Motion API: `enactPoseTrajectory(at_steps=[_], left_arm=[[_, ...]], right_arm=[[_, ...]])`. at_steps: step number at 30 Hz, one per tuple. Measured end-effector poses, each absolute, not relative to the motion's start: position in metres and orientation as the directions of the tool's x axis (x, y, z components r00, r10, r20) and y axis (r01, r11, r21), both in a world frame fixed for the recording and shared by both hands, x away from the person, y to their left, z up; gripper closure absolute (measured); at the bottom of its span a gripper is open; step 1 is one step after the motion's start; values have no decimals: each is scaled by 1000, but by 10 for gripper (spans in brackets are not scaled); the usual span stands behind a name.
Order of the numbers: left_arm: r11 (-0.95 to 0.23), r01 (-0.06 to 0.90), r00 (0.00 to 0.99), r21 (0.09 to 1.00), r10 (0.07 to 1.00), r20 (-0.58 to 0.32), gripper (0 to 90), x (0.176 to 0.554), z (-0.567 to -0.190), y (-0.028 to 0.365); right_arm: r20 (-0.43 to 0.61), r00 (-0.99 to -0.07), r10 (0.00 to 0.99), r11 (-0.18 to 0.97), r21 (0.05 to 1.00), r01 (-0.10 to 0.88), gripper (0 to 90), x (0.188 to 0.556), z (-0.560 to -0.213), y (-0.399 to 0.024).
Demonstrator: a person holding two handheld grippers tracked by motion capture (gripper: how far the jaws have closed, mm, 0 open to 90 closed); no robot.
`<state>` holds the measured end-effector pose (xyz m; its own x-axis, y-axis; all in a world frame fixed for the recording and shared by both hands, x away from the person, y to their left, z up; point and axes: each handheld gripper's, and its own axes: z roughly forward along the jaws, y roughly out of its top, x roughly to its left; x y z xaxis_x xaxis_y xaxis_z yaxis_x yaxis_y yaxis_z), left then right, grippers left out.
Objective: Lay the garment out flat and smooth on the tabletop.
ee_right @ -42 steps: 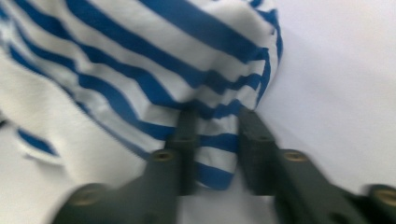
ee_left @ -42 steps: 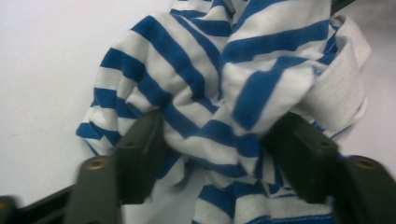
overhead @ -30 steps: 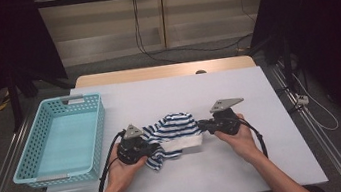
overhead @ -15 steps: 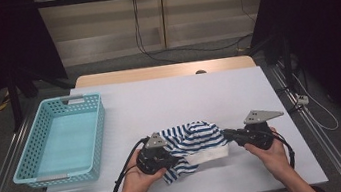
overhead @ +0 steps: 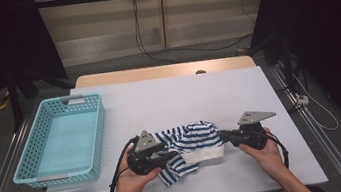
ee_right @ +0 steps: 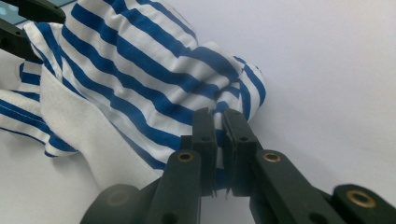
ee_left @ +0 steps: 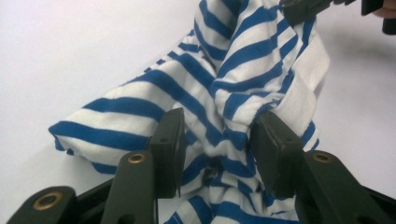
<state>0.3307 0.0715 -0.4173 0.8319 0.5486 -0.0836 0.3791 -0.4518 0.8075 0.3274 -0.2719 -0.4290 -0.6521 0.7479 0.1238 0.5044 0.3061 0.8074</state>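
Observation:
A blue-and-white striped cloth [overhead: 192, 141] lies bunched on the white table [overhead: 169, 101] near its front edge, between the two grippers. My left gripper [overhead: 171, 154] is at the cloth's left end. In the left gripper view its jaws [ee_left: 219, 135] have just been opening and stand apart, with a loose fold of the cloth [ee_left: 243, 60] between them. My right gripper [overhead: 223, 136] is at the cloth's right end. In the right gripper view it [ee_right: 219, 126] is shut on an edge of the cloth [ee_right: 140, 56].
A turquoise plastic basket [overhead: 27, 169] stands on the left part of the table, with nothing in it. A wooden board edge [overhead: 165, 70] runs along the far side. Cables trail from both grippers toward the front edge.
Both hands have carried the cloth to the right and closer to the front edge. The left gripper's jaws have opened.

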Motion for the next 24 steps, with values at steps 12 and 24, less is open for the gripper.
enactPoseTrajectory(at_steps=[12, 24], left_arm=[[-407, 444, 789, 798, 600, -133, 855, 349, -420, 76], [-398, 503, 745, 767, 650, -151, 856, 367, -436, 85]], right_arm=[[123, -670, 732, 299, 826, 478, 758, 329, -428, -271], [66, -701, 710, 386, 796, 466, 520, 316, -431, -268]])
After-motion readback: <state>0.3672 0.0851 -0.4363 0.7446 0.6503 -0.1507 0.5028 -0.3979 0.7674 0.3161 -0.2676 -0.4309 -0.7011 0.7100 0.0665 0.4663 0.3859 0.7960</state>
